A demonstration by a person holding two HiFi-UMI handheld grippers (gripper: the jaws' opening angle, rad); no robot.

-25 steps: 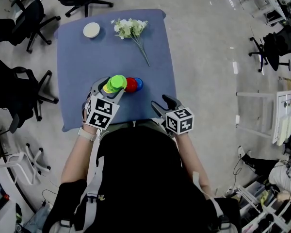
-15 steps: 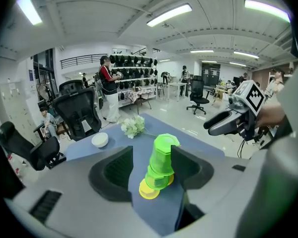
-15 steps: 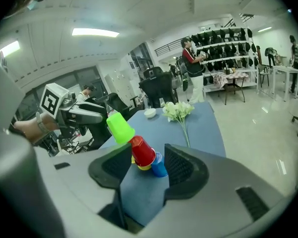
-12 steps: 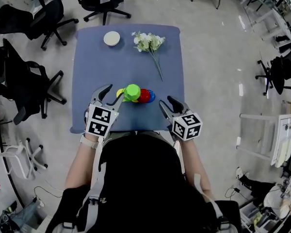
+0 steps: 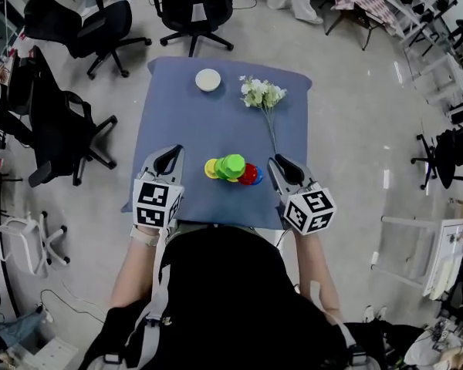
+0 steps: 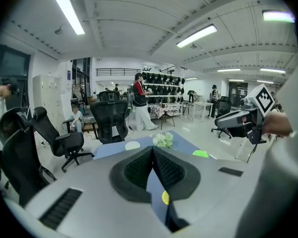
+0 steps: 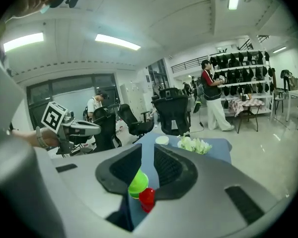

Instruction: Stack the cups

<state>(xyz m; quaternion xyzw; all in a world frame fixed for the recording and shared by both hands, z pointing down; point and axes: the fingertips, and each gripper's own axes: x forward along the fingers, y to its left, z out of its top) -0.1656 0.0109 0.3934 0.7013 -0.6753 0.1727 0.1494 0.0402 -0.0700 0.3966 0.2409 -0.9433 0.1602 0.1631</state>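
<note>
On the table [image 5: 177,122] sit four cups [image 5: 232,166], one bowl [image 5: 207,79].

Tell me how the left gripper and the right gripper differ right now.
Jaws: the left gripper has them shut together; the right gripper has them a narrow gap apart, having just been closing with nothing between. Position: the left gripper is left of the cups, the right gripper right of them. Shared: neither holds or touches the cups, and both point across the blue table.
</note>
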